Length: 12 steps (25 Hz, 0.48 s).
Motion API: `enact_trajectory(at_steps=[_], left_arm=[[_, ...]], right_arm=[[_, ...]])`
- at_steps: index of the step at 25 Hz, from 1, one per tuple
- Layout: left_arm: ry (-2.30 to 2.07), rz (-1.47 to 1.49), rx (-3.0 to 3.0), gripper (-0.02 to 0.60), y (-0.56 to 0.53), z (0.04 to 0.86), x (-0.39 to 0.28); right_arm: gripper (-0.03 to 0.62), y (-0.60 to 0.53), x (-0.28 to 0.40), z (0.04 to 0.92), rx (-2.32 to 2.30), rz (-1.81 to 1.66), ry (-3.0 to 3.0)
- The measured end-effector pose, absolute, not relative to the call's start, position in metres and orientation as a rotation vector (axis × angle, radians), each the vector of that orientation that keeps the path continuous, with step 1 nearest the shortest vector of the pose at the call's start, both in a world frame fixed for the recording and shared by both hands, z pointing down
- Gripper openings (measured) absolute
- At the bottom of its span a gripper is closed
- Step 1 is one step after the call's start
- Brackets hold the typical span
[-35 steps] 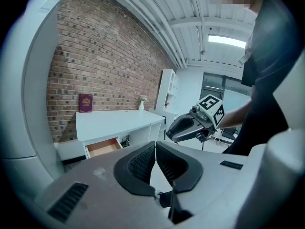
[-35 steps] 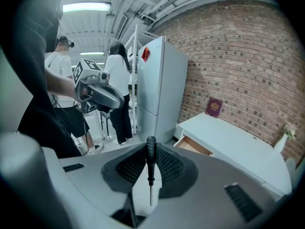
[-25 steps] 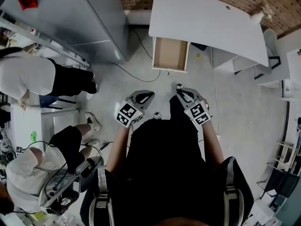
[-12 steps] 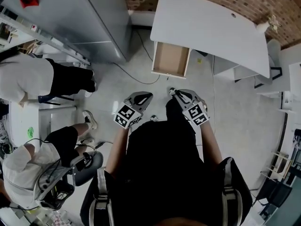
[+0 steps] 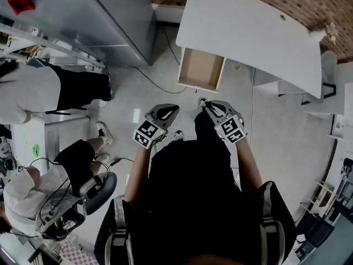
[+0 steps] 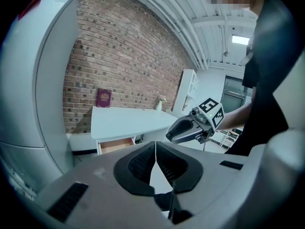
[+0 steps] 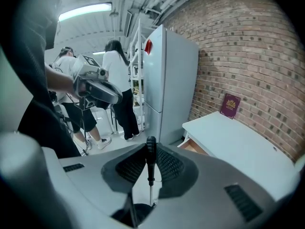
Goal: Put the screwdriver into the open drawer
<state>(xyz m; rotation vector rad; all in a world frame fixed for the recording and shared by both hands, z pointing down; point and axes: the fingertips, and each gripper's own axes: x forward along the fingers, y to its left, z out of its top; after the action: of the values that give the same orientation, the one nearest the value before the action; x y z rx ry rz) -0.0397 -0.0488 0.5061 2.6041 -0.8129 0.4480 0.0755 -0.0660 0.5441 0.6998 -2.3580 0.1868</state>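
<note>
A black-handled screwdriver (image 7: 151,157) stands upright between the pads of my right gripper (image 7: 151,168), which is shut on it. In the head view its handle end (image 5: 202,101) pokes out ahead of the right gripper (image 5: 212,109), short of the open wooden drawer (image 5: 201,69) under the white desk (image 5: 248,32). The drawer (image 7: 193,146) looks bare inside. My left gripper (image 5: 167,111) hangs beside the right one, level with it. Its jaws (image 6: 156,161) are shut with nothing between them. The left gripper view also shows the drawer (image 6: 116,145) and the right gripper (image 6: 190,128).
A tall grey fridge (image 5: 105,21) stands left of the desk, with a cable (image 5: 160,84) on the floor by the drawer. A red booklet (image 7: 230,105) leans on the brick wall. Two people (image 5: 49,87) and a wheeled chair (image 5: 94,189) are at the left.
The desk and drawer have drifted slightly in the head view as I stepped forward. Both grippers keep their pose, the screwdriver still held. The people at the left shifted a little.
</note>
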Motion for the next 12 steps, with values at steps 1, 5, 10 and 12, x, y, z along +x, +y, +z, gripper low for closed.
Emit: enact_trajectory(at_steps=[1,5,10,12], left_arm=[[-0.814,0.453,2.599,0.017,-0.053,0.507,-0.039],[-0.814,0.442,2.597,0.017,-0.071,0.503,-0.032],[-0.838,0.447,2.554,0.017,-0.088,0.512,-0.031],[-0.845,0.443,2.537,0.017,-0.09,0.518,-0.033]], right_arm=[[0.121,-0.072,0.076,0.545,0.694,0.191,-2.359],[0.121,-0.094,0.082,0.553,0.665,0.211,-2.357],[0.121,-0.117,0.086,0.567,0.607,0.228,-2.34],[0.121,-0.123,0.086,0.574,0.588,0.228,-2.329]])
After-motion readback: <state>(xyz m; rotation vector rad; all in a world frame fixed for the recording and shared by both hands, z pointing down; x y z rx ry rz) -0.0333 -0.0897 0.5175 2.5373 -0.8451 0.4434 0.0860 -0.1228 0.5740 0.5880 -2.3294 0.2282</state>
